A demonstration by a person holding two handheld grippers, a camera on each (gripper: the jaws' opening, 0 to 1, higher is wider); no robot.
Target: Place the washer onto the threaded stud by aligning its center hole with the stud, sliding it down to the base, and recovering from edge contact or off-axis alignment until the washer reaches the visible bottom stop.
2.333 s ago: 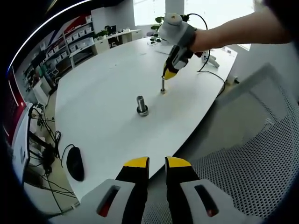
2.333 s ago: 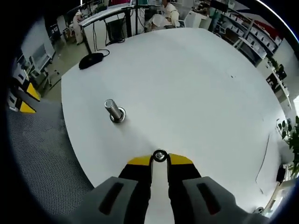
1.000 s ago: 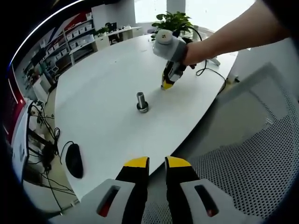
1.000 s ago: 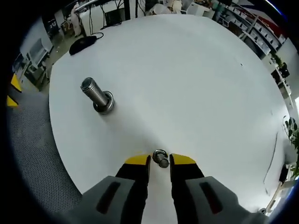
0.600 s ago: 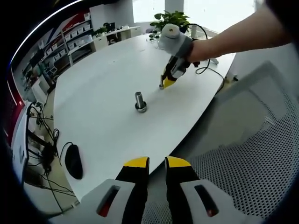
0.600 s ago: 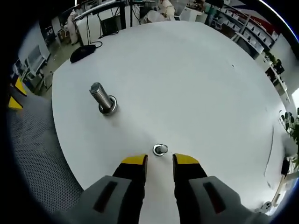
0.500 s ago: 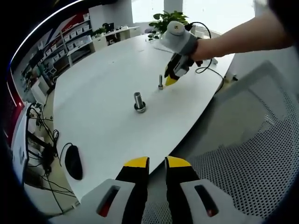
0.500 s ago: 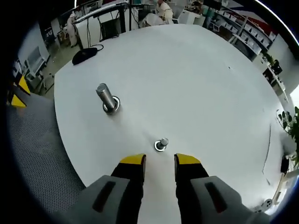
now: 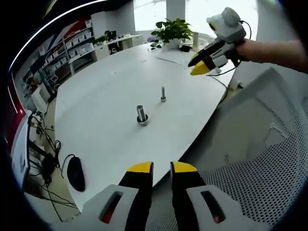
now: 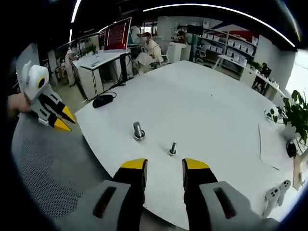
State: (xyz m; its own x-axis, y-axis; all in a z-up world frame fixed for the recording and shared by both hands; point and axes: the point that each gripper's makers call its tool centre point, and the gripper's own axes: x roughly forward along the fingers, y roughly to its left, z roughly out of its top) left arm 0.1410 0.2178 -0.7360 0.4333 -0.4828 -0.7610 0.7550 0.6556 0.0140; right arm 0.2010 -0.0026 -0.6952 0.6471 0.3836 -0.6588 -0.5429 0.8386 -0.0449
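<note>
Leafy plant [image 9: 172,30] beyond stud [image 9: 163,94], table [image 9: 106,96].

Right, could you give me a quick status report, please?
Right tongs open, empty, held above the table edge. Left tongs shut, empty. Small stud upright with washer at base; larger bolt beside it. Nothing in the way.

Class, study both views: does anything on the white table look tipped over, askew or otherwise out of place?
Nothing stands out. The big stud and the small stud both stand upright on the table, apart from each other. The right gripper is open and off the parts; the left gripper hangs beyond the table edge. The mouse lies near the rim.
</note>
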